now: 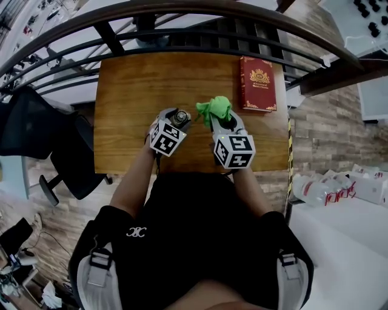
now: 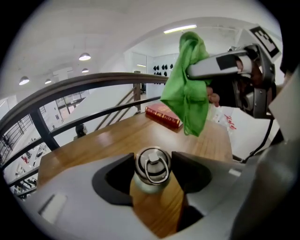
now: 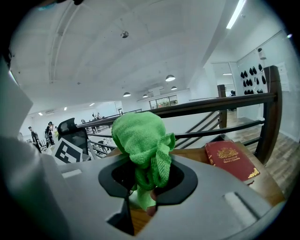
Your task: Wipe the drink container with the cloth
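Note:
A metal drink bottle (image 1: 180,116) with a ring cap (image 2: 152,168) stands upright on the wooden table (image 1: 133,91). My left gripper (image 2: 153,176) is open, its jaws on either side of the bottle's top, very close but not pressing. A bunched green cloth (image 1: 214,109) is pinched in my right gripper (image 1: 222,119), which is shut on it just right of the bottle. From the left gripper view the cloth (image 2: 187,93) hangs above and beyond the bottle. In the right gripper view the cloth (image 3: 143,140) fills the space between the jaws.
A red book (image 1: 257,83) lies flat at the table's far right corner. A dark metal railing (image 1: 182,18) curves behind the table's far edge. A black chair (image 1: 66,157) stands on the floor to the left. Bare wood lies left of the bottle.

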Tool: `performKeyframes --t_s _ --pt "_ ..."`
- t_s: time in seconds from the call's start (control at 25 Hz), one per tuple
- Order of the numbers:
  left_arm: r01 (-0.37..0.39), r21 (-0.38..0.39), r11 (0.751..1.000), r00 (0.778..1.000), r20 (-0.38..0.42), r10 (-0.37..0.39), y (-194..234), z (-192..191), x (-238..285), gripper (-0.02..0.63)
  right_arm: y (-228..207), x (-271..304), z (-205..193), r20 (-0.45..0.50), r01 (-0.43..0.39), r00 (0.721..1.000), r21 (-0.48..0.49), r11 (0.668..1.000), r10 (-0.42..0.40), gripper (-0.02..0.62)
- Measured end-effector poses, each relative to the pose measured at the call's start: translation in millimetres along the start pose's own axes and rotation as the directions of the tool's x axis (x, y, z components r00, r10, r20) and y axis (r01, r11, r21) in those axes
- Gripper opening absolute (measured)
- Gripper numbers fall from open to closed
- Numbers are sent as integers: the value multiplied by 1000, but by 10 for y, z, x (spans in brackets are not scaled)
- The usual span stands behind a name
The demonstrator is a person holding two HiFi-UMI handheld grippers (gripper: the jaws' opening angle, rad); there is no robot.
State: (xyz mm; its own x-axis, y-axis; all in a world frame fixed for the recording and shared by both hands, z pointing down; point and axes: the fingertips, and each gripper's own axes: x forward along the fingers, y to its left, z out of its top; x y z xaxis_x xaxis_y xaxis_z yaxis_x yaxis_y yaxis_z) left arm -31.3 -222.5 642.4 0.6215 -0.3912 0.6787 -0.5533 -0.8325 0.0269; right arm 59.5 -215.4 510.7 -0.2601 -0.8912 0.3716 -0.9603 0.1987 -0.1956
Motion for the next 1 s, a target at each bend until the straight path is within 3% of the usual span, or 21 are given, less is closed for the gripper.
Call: performKeyframes --t_s 0.2,0.52,0.72,1.0 --pt "-13 -14 1000 1000 3 13 -14 -79 -88 299 174 108 16 -14 -57 998 -38 998 56 89" --pt "-4 -110 994 999 33 8 71 -267 -248 299 437 349 -112 -74 -162 984 -16 987 160 89" --pt "5 -98 995 999 44 -1 60 -346 -306 299 645 557 -358 -159 -234 958 54 971 239 91" --pt "15 -71 997 999 51 -11 24 -391 -323 298 878 811 -784 -307 -298 902 66 952 304 89"
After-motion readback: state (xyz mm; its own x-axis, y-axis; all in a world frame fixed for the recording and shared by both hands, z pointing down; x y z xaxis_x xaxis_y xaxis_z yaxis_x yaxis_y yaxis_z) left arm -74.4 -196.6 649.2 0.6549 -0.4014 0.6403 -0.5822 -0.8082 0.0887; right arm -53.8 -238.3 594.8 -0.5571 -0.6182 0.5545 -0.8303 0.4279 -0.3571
